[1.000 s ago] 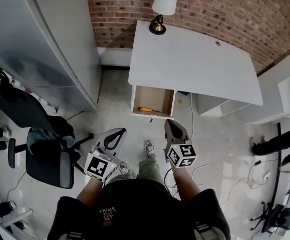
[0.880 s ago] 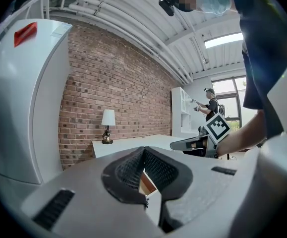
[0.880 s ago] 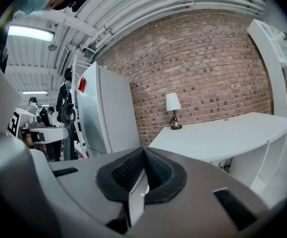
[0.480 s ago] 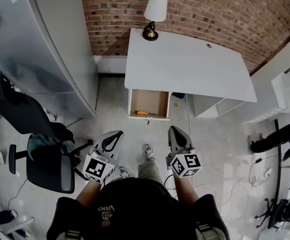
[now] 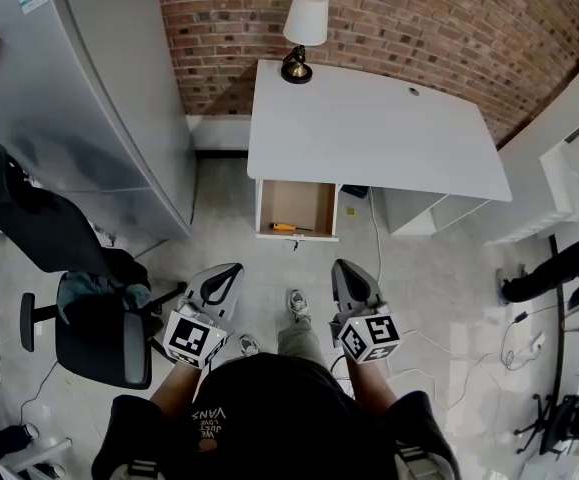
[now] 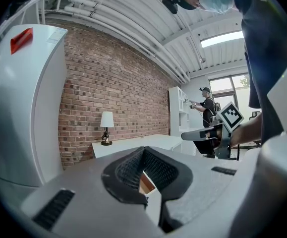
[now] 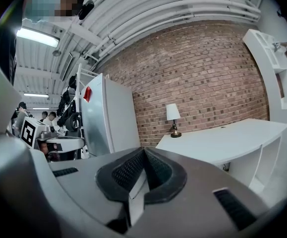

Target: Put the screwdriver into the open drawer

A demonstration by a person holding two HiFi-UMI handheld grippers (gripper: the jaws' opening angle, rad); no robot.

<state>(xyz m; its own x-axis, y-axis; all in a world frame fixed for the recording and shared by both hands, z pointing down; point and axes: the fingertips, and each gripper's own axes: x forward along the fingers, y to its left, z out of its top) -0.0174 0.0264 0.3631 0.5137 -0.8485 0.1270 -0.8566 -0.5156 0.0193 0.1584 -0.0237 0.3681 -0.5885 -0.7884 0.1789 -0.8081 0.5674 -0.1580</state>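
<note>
Jaws: left gripper (image 5: 229, 271) and right gripper (image 5: 343, 268) both pressed together at the tips, nothing between them
Screwdriver: (image 5: 287, 227) orange handle, lying flat and crosswise inside the open drawer (image 5: 297, 235), near its front edge
Drawer: pulled out from under the left part of the white tabletop (image 5: 369, 128); wooden bottom otherwise bare
Task state: judged done, since the tool sits in the drawer and neither gripper carries anything
Gripper placing: both held low in front of the person, well apart from the drawer, pointing roughly level toward the desk; reads as a hands-off pose, nothing left to carry
Tabletop: bare except lamp (image 5: 302, 33) at the back left corner by the brick wall (image 5: 449, 28)
Around: office chair (image 5: 89, 318) on the floor at the person's left, grey cabinet (image 5: 89, 78) beyond it
Risk: none obvious; drawer left open, as the task wants
</note>
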